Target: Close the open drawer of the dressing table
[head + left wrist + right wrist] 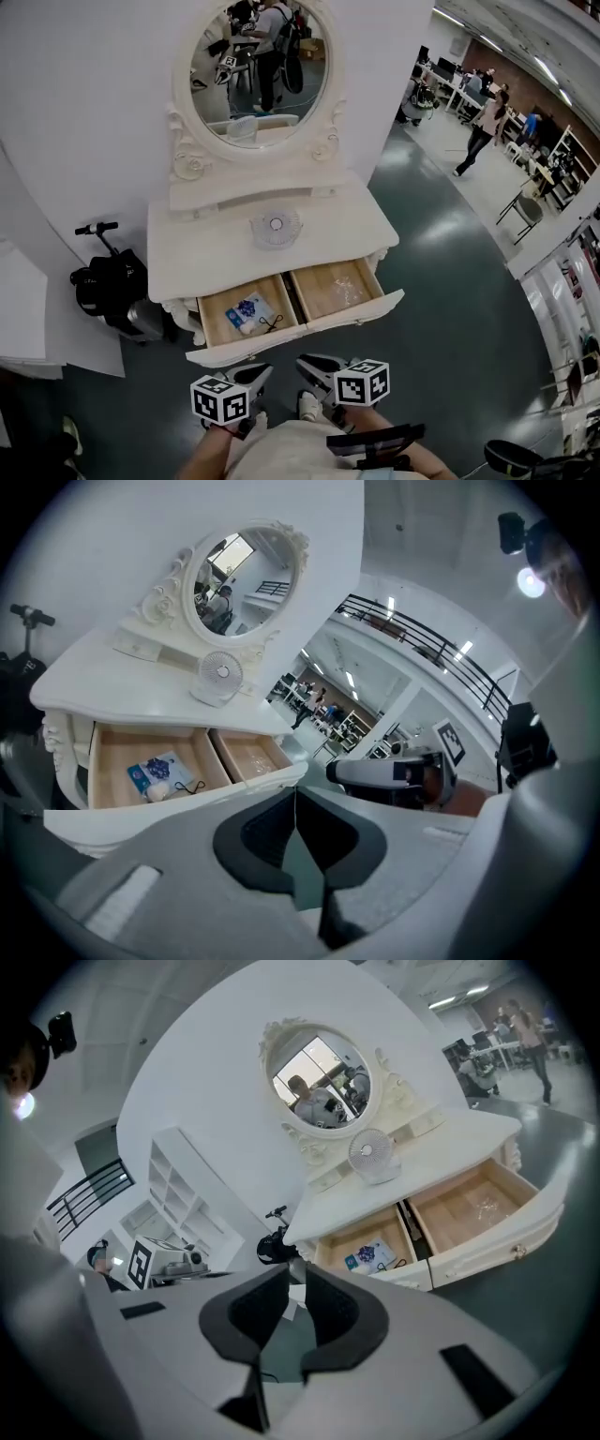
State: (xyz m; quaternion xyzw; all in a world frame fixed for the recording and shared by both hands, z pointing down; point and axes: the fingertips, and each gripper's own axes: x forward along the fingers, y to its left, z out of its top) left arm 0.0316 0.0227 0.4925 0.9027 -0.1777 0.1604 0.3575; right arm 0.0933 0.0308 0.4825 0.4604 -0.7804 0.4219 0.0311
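The white dressing table (216,253) stands against the wall with its wide drawer (300,333) pulled out toward me. The drawer's left compartment holds a blue packet (248,312) and a small cord; the right one holds clear plastic (342,286). Both grippers hover side by side just in front of the drawer front, apart from it. My left gripper (258,373) is shut, its jaws meeting with nothing between them (295,803). My right gripper (314,364) is open a little, and the narrow gap (292,1283) is empty. The drawer front (487,1246) lies ahead in the right gripper view.
A small round fan (275,227) sits on the tabletop below the oval mirror (258,66). A black scooter with a bag (112,286) leans left of the table. People (483,127) and a chair (525,211) are far off at the right.
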